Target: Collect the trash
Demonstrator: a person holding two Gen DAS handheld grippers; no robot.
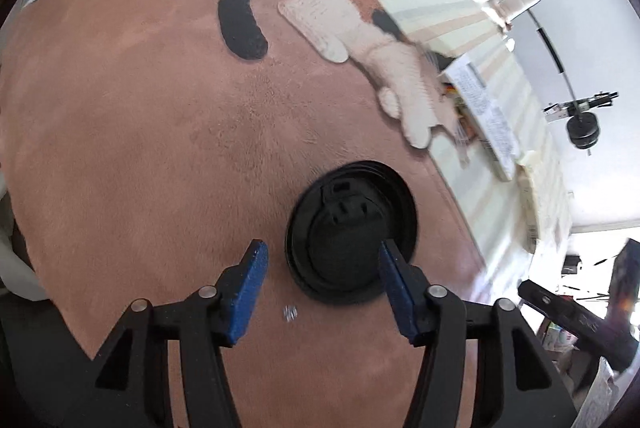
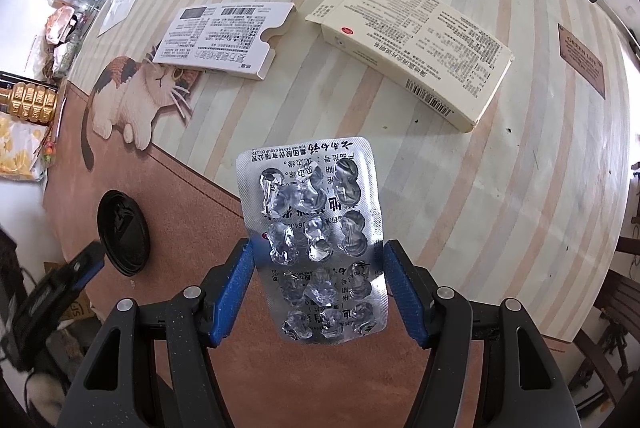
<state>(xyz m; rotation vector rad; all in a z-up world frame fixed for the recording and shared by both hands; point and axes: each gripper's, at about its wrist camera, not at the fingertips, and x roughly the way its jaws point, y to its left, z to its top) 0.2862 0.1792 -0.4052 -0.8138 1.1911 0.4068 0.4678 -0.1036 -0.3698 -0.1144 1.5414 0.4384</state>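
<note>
A black plastic cup lid (image 1: 352, 232) lies on the brown part of the table mat. My left gripper (image 1: 324, 292) is open just above it, with its right finger over the lid's edge; the lid also shows in the right wrist view (image 2: 124, 232). An empty silver blister pack (image 2: 316, 240) lies between the fingers of my right gripper (image 2: 320, 288), whose jaws stand wide, level with the pack's two long edges. Two flattened medicine boxes, one white (image 2: 224, 40) and one cream (image 2: 416, 44), lie beyond on the striped mat.
The mat (image 2: 440, 188) has a printed cat (image 2: 132, 96). Clutter, gold bars (image 2: 32, 100) and packets sit at the far left edge. A brown label (image 2: 582, 56) is at the right. My left gripper (image 2: 76, 272) shows beside the lid.
</note>
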